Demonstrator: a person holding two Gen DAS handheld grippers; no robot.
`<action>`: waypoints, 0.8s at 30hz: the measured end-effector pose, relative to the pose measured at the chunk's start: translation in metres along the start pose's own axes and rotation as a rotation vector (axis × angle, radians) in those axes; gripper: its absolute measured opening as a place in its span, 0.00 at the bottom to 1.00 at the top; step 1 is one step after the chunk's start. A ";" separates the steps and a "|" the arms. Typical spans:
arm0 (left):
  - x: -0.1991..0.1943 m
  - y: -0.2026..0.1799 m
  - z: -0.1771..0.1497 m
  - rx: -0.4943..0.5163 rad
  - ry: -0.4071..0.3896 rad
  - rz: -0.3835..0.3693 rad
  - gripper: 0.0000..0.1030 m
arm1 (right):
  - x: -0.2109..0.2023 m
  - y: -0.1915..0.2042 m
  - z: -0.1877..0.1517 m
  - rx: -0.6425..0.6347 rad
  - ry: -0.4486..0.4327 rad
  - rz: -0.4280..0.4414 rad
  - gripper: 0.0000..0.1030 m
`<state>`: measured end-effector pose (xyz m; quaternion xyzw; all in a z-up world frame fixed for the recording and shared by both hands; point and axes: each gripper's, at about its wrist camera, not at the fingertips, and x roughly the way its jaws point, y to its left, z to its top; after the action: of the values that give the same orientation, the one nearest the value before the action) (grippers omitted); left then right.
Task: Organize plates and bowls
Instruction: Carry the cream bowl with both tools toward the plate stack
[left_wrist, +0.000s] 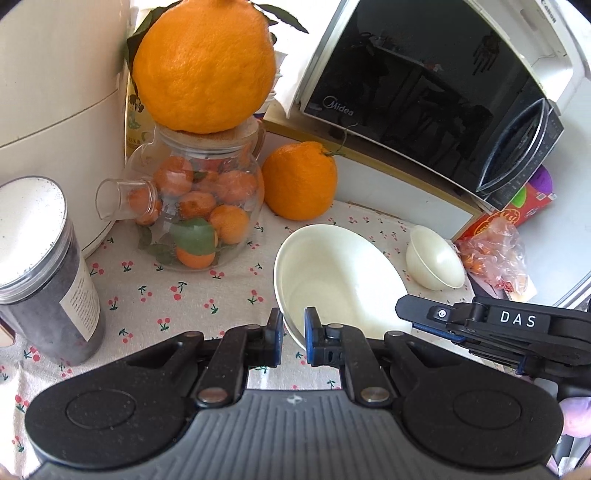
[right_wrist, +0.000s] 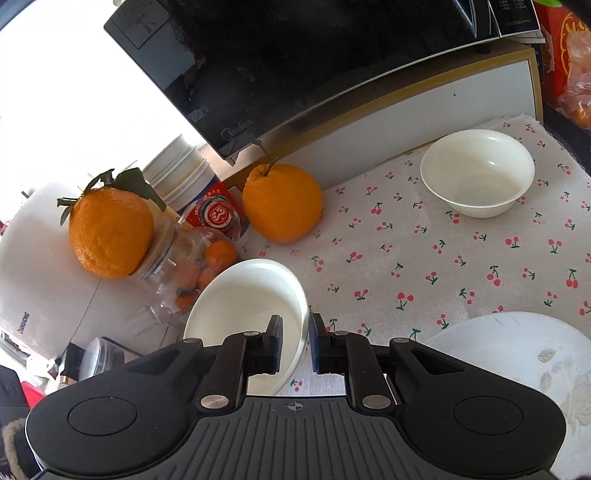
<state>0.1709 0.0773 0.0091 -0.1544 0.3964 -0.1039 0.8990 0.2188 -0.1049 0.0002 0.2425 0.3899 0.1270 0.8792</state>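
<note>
On the far left of the tabletop (left_wrist: 155, 295), with its cherry-print cloth, we see a dark canister (left_wrist: 40, 273), then a glass jar of small oranges (left_wrist: 199, 206) with a large orange (left_wrist: 203, 66) resting on its lid, and a second orange (left_wrist: 299, 181) beside it.

Next comes the large bowl (left_wrist: 332, 273), tilted. Our left tool (left_wrist: 293, 325) has its jaws straddling the bowl's near rim, one finger outside and one inside, closed on it as far as the left wrist view shows. Our right tool (right_wrist: 295, 332) straddles the same bowl (right_wrist: 251, 302) at the opposite rim, closed on the wall in the same way, so both tools appear to be gripping this one bowl. In the left wrist view the right tool (left_wrist: 406, 308) reaches in from the right.

Further right sits the small bowl (right_wrist: 478, 173), upright on the cloth and well apart from the large one, and nearest us on the right a white plate (right_wrist: 517, 354).

We judge the step in hand to be carrying the large bowl toward a stack. The next move calls for levelling the bowl, letting one tool let go so the other carries it alone, and lowering it onto the plate without knocking the jar.
</note>
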 end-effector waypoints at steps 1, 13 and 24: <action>-0.003 -0.002 -0.001 0.003 0.001 0.000 0.10 | -0.005 0.001 -0.001 0.000 0.002 -0.001 0.14; -0.036 -0.008 -0.023 0.058 0.041 0.014 0.10 | -0.045 0.009 -0.020 0.022 0.055 -0.009 0.15; -0.062 -0.003 -0.047 0.085 0.084 0.005 0.10 | -0.063 0.019 -0.051 0.022 0.145 -0.030 0.15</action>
<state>0.0947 0.0840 0.0222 -0.1104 0.4294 -0.1250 0.8876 0.1388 -0.0983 0.0197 0.2363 0.4576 0.1269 0.8477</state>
